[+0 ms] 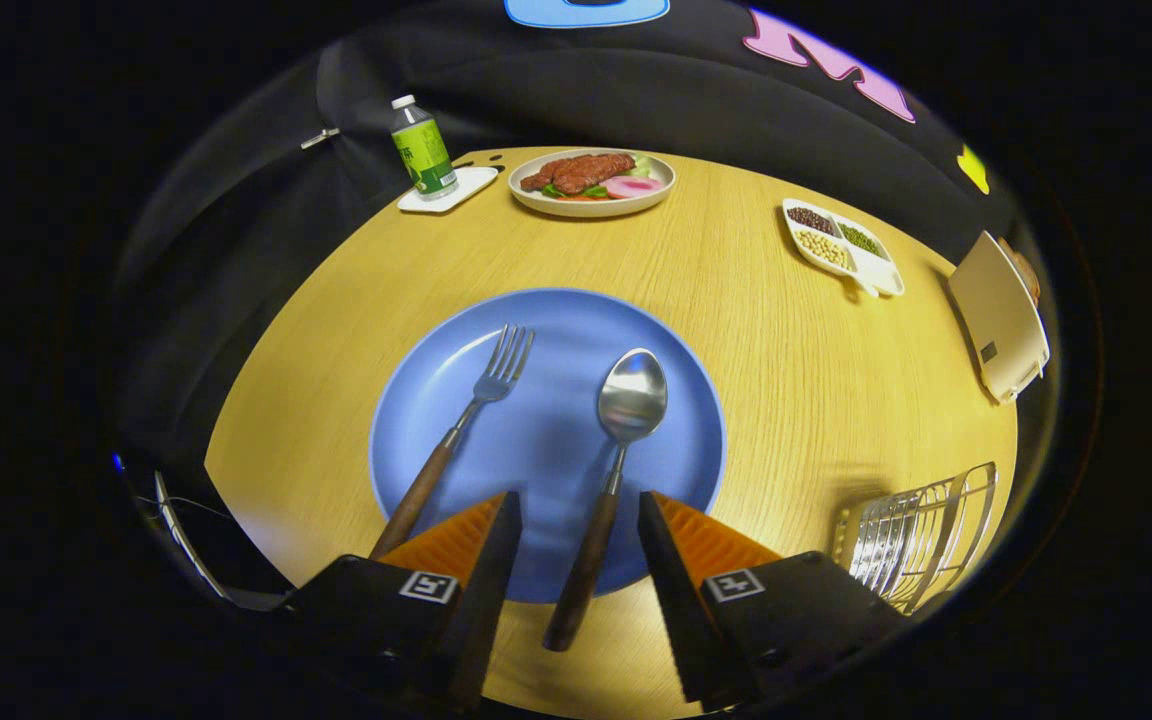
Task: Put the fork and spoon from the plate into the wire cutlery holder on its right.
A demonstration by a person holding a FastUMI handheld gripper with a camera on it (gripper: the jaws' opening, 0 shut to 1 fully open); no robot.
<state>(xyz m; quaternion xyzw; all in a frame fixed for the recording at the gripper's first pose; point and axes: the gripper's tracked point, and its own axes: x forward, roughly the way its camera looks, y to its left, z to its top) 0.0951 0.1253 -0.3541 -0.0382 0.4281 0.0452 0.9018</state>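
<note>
Fork and spoon are both lying on the plate; holder is standing empty to its right. I'm holding my gripper wide open, fingers straddling the spoon's handle, gripping nothing.

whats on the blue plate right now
A fork and a spoon lie side by side on the blue plate, handles toward the open claw. The spoon's handle runs between its fingers, untouched; the left finger hides the fork handle's end.
</note>
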